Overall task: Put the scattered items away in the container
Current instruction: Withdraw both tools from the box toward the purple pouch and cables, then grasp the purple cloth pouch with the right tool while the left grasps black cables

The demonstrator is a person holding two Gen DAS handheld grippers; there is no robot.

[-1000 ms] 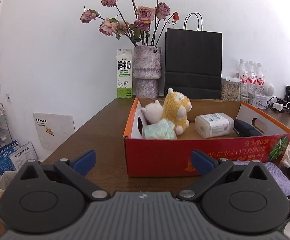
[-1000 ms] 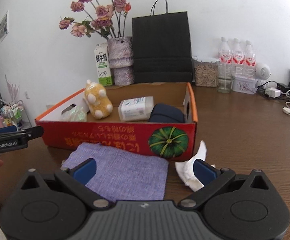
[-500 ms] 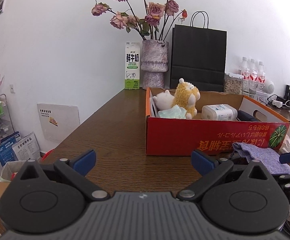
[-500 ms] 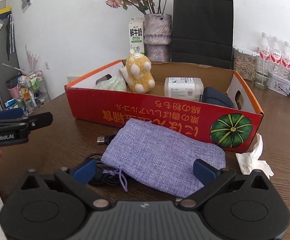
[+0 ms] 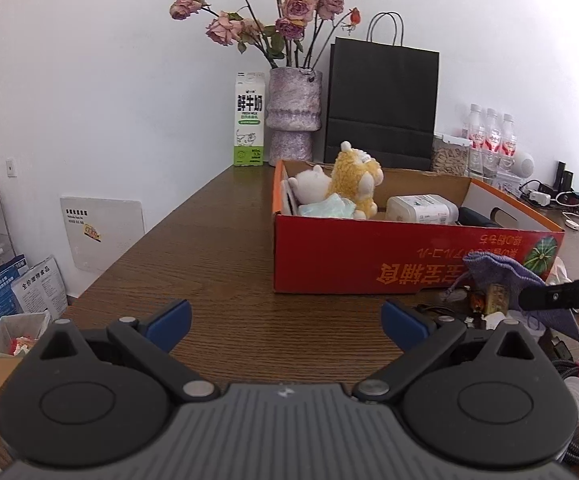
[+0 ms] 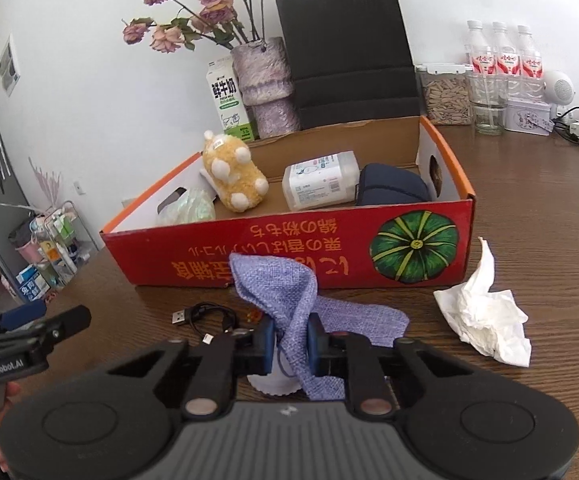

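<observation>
1. On the brown wooden table (image 6: 549,208), just in front of the near wall of the red cardboard box printed with a green pumpkin (image 6: 289,248), our right gripper (image 6: 291,344) has just closed its blue pads on a fold of the lilac woven fabric pouch (image 6: 285,292); the cloth is pinched between them and bunched upward, its right part lying flat on the wood.
2. Our left gripper (image 5: 285,320) hangs over bare table to the left of the box, its blue fingers spread wide with nothing between them.
3. We judge the step in hand to be lifting the pouch over the near wall and into the box, where a yellow plush toy (image 6: 231,176), a white rectangular wipes pack (image 6: 321,184) and a dark blue soft case (image 6: 393,188) already lie.
4. To do it well, we should raise it straight up until the trailing cloth clears the rim, then carry it far enough inward to the open floor near the front of the box.
5. The pinch holds only one fold, so we should move slowly; the drawstring may snag the black USB cable (image 6: 205,316) beside it.
6. A crumpled white tissue (image 6: 485,312) to the right remains outside the box.
</observation>
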